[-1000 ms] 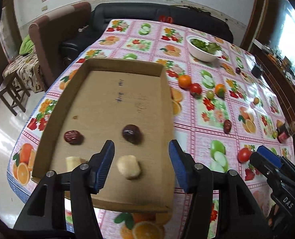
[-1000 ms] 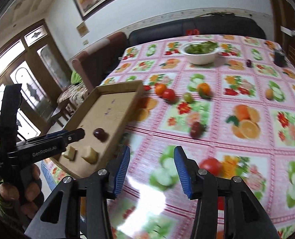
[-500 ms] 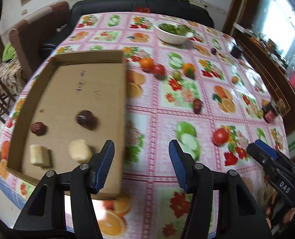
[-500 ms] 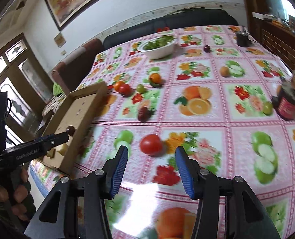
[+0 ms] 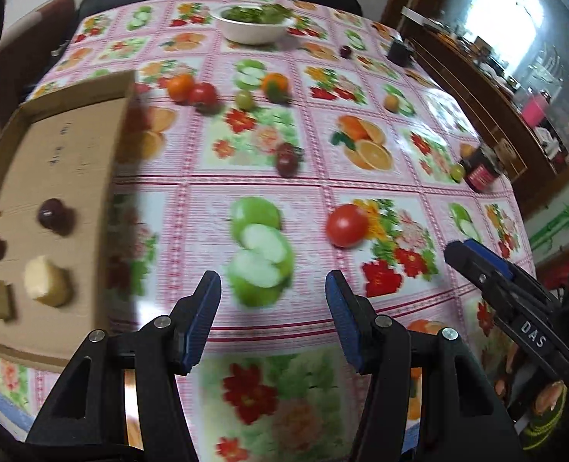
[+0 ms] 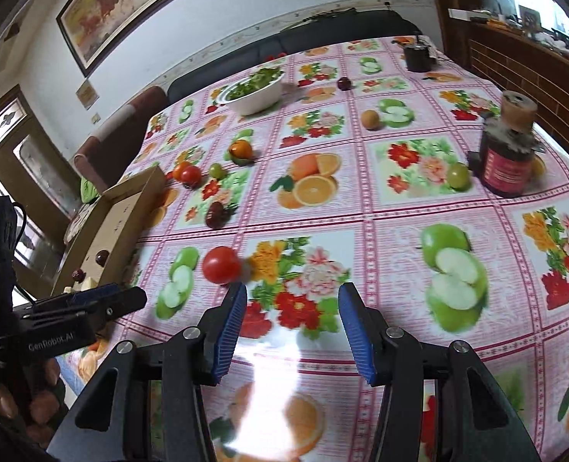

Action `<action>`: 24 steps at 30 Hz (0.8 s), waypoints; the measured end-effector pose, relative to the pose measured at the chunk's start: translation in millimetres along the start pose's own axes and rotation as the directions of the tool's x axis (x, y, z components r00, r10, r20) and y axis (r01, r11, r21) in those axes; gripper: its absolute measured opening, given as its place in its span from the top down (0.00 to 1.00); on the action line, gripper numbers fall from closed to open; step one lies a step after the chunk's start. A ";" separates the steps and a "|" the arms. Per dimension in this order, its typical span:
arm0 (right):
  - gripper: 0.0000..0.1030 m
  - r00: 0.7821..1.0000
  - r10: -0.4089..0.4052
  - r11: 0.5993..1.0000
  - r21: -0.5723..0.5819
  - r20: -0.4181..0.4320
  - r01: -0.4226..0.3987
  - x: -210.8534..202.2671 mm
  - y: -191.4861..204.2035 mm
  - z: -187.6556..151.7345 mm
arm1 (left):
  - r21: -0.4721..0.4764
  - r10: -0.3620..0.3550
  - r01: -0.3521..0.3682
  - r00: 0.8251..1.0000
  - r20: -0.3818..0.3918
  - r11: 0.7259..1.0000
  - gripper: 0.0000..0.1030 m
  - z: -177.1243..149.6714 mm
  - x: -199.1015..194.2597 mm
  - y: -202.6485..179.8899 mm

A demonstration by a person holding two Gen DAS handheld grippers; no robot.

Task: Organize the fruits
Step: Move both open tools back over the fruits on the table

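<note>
Hovering over the near edge of the table, you are holding both grippers with their jaws apart and nothing between them. Your left gripper is pointing down at a printed green apple on the cloth, and your right gripper is hanging over a printed flower patch. The tomato is sitting just beyond the right gripper's left pad, not touching it; in the left view that same tomato is lying ahead and to the right of the left jaws. The box is resting along the table's left edge, and it is carrying two dark round fruits and two pale chunks near its near end. Toward the table's middle a dark red fruit is lying alone. Farther back a small cluster is gathering: an orange touching a second tomato, then a green fruit and another orange. A bowl of greens is standing by the far edge. A jar is standing near the right edge with a small green fruit just beside it. Your fingers are wrapping the left gripper's handle.
</note>
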State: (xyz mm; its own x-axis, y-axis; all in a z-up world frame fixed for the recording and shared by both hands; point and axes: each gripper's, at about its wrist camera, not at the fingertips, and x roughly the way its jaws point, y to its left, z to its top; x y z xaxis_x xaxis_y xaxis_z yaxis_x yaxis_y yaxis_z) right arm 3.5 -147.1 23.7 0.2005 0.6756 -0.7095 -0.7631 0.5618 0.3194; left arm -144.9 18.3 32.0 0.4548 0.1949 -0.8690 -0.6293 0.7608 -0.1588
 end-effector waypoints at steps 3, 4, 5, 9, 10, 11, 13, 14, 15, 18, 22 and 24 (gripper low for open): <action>0.50 1.000 -0.026 0.999 0.020 0.014 0.026 -1.3 -11.9 2.6 | 0.019 -0.018 0.018 1.000 -0.014 1.000 0.46 3.2 6.0 -10.9; 0.50 0.999 -0.037 0.999 0.029 0.020 0.036 -1.4 -16.2 3.7 | 0.025 -0.023 0.023 1.000 -0.017 0.999 0.46 4.7 8.1 -14.3; 0.50 0.998 -0.050 0.998 0.040 0.025 0.049 -1.1 -21.8 5.2 | 0.029 -0.025 0.026 1.000 -0.018 0.999 0.46 6.2 10.1 -17.0; 0.49 0.995 -0.094 0.993 0.074 0.032 0.091 5.7 -41.7 12.6 | 0.043 -0.027 0.028 0.999 -0.028 0.999 0.46 13.5 21.3 -26.5; 0.49 0.994 -0.102 0.992 0.077 0.034 0.099 7.7 -45.3 15.6 | 0.047 -0.026 0.027 0.999 -0.030 0.999 0.46 14.8 23.8 -28.2; 0.50 0.993 -0.109 0.991 0.076 0.039 0.106 9.4 -48.4 18.7 | 0.051 -0.025 0.026 0.999 -0.034 0.998 0.46 16.3 26.8 -30.0; 0.50 0.987 -0.151 0.986 0.076 0.051 0.147 13.9 -56.8 27.7 | 0.055 -0.026 0.028 0.999 -0.041 0.998 0.46 19.0 32.0 -32.4; 0.50 0.985 -0.165 0.984 0.084 0.052 0.160 16.0 -61.8 31.9 | 0.056 -0.027 0.030 0.999 -0.042 0.998 0.46 20.2 34.3 -33.1; 0.51 0.983 -0.177 0.981 0.094 0.052 0.171 19.2 -68.1 37.4 | 0.059 -0.027 0.030 0.999 -0.044 0.998 0.46 21.3 36.7 -34.1; 0.51 0.975 -0.217 0.972 0.102 0.042 0.212 29.2 -82.2 52.9 | 0.061 -0.032 0.036 0.998 -0.057 0.998 0.47 25.0 44.7 -36.1; 0.54 0.968 -0.250 0.965 0.083 0.013 0.248 46.7 -90.3 68.9 | 0.062 -0.042 0.046 0.997 -0.065 0.997 0.47 29.9 52.9 -38.3; 0.54 0.963 -0.271 0.960 0.072 0.007 0.269 52.7 -90.6 72.4 | 0.063 -0.046 0.051 0.996 -0.071 0.997 0.47 31.8 57.0 -38.8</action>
State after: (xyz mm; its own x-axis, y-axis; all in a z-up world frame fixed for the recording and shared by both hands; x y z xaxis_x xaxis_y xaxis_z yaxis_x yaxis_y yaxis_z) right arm 127.7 -127.9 2.9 0.4040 0.5019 -0.7648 -0.6345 0.7560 0.1610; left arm -74.5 19.6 3.6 0.4375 0.1148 -0.8919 -0.5644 0.8072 -0.1730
